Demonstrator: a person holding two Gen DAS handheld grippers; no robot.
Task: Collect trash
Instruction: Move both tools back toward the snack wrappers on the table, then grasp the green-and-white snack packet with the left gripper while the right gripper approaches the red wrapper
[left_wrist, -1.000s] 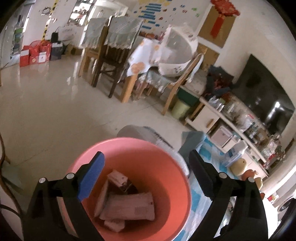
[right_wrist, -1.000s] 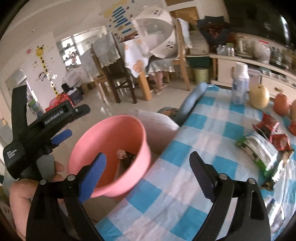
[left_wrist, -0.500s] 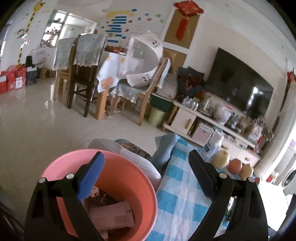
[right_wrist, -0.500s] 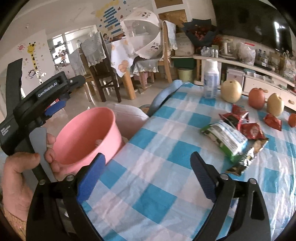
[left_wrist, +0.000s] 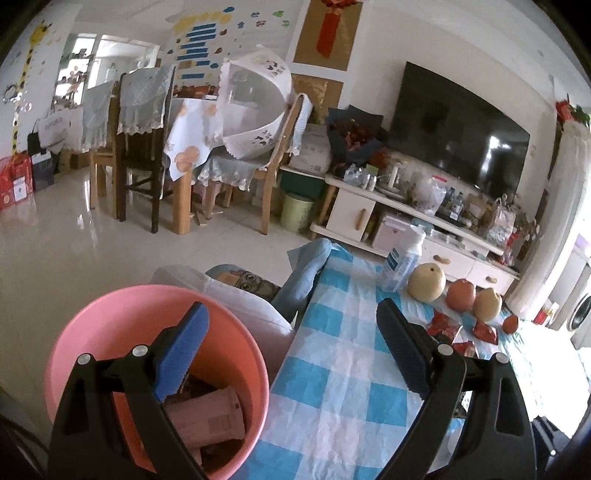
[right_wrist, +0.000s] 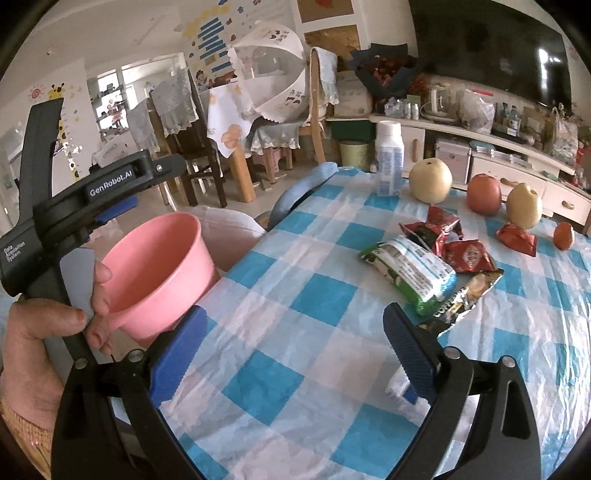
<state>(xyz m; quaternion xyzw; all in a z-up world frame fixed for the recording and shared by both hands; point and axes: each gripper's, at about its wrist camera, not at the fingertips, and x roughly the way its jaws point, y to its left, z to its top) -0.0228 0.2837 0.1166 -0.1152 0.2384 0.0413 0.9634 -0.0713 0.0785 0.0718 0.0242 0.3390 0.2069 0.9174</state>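
Note:
A pink bin (left_wrist: 110, 321) stands beside the table's left edge with pale wrappers (left_wrist: 207, 417) inside; it also shows in the right wrist view (right_wrist: 162, 258). On the blue checked tablecloth (right_wrist: 314, 295) lie a green-and-white snack bag (right_wrist: 410, 271), a dark foil wrapper (right_wrist: 465, 295) and red wrappers (right_wrist: 465, 254). My left gripper (left_wrist: 291, 354) is open and empty above the bin's rim and table edge. My right gripper (right_wrist: 291, 350) is open and empty over the cloth, short of the snack bag.
A white bottle (right_wrist: 388, 162), two pears (right_wrist: 430, 181) and an apple (right_wrist: 484, 194) stand at the table's far side. A small orange fruit (right_wrist: 563, 234) lies at the right. A white cushioned seat (left_wrist: 236, 299) sits behind the bin. Dining chairs and a TV cabinet stand beyond.
Both grippers have swung right, from over the bin toward the table. The wrappers and fruit have come into fuller view. Both stay open.

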